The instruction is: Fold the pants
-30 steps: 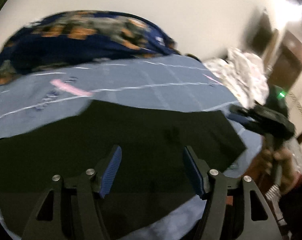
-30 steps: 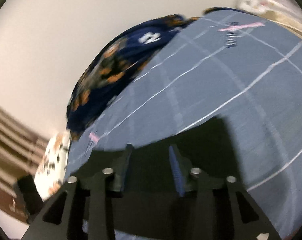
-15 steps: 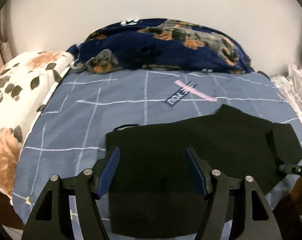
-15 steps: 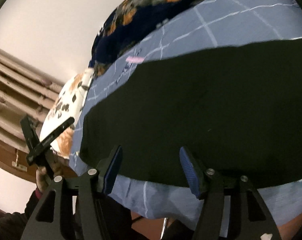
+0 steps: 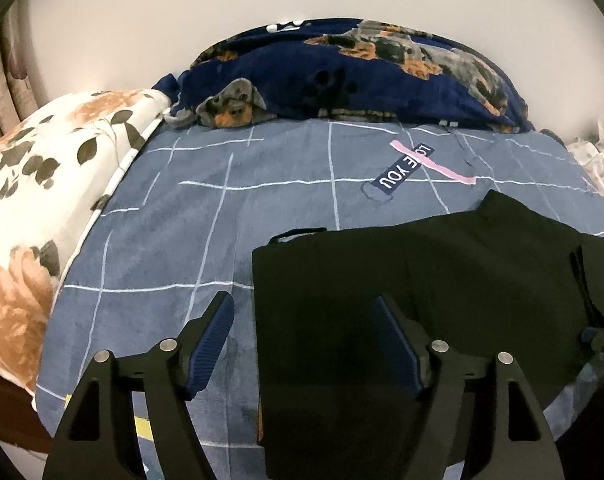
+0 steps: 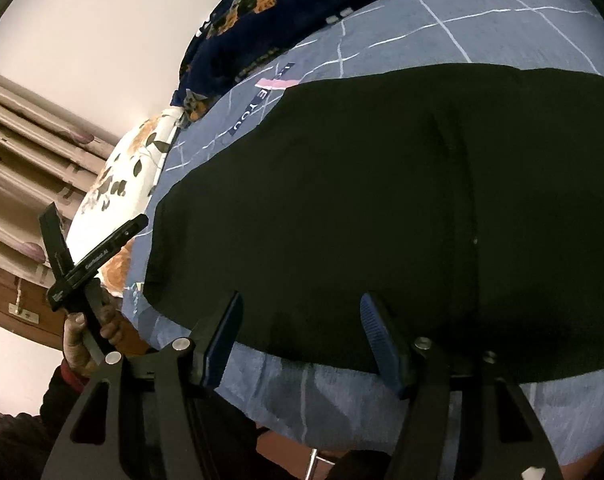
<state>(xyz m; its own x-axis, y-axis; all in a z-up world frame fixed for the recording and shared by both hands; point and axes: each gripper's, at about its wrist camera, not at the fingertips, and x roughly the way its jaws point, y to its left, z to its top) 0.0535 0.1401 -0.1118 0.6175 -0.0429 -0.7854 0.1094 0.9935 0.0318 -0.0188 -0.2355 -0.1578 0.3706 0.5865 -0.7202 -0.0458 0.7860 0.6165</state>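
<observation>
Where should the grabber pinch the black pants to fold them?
Probably the near left corner of the black pants, from the bed's front edge. They lie flat on the blue sheet, and that straight edge already sits between the opening left gripper fingers.

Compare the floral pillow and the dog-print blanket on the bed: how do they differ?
The floral pillow is white with orange flowers and dark leaves; the dog-print blanket is navy with dogs and paw prints. The pillow lies along the left edge of the blue checked bedsheet; the blanket is heaped across the far end by the wall. Both lie clear of the black pants.
</observation>
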